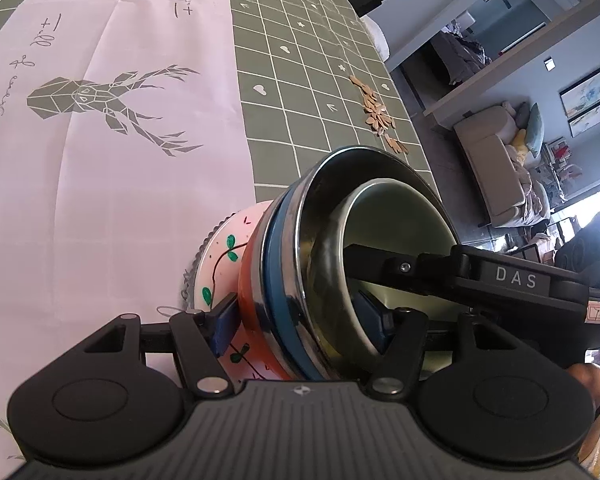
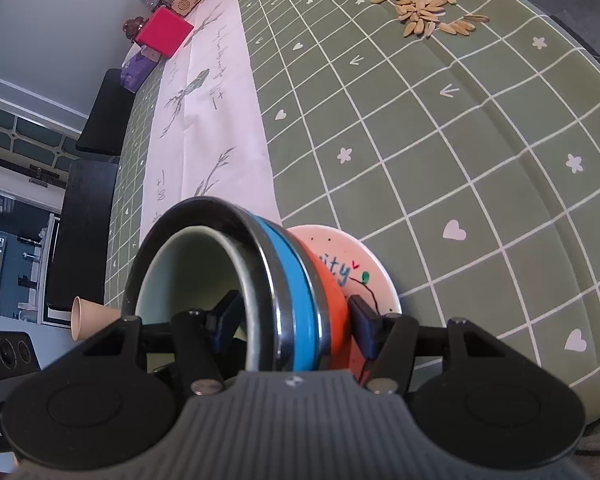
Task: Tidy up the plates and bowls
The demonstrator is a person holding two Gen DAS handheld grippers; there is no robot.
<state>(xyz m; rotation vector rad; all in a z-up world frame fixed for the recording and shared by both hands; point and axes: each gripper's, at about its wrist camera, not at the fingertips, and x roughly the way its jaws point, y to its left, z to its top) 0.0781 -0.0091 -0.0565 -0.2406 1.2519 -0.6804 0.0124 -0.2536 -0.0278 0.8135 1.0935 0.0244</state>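
Note:
A nest of bowls stands on a pink painted plate [image 1: 220, 248] [image 2: 366, 260]: a pale green bowl [image 1: 400, 216] [image 2: 188, 264] inside a steel bowl with a blue band [image 1: 274, 280] [image 2: 288, 280], inside an orange bowl [image 1: 250, 280] [image 2: 328, 284]. My left gripper [image 1: 296, 320] clamps the nest's wall, one pad outside on the orange bowl, the other inside the green bowl. My right gripper [image 2: 294, 322] clamps the opposite wall the same way. In the left wrist view, one of its fingers [image 1: 380, 264] reaches into the green bowl. Whether the plate rests on the table I cannot tell.
The table has a green checked cloth [image 2: 460, 140] and a white deer-print runner [image 1: 100, 120]. A pile of seeds [image 1: 376, 112] [image 2: 428, 8] lies beyond the bowls. A paper cup [image 2: 88, 316], a red box [image 2: 164, 30], bottles and dark chairs [image 2: 100, 120] line the far side.

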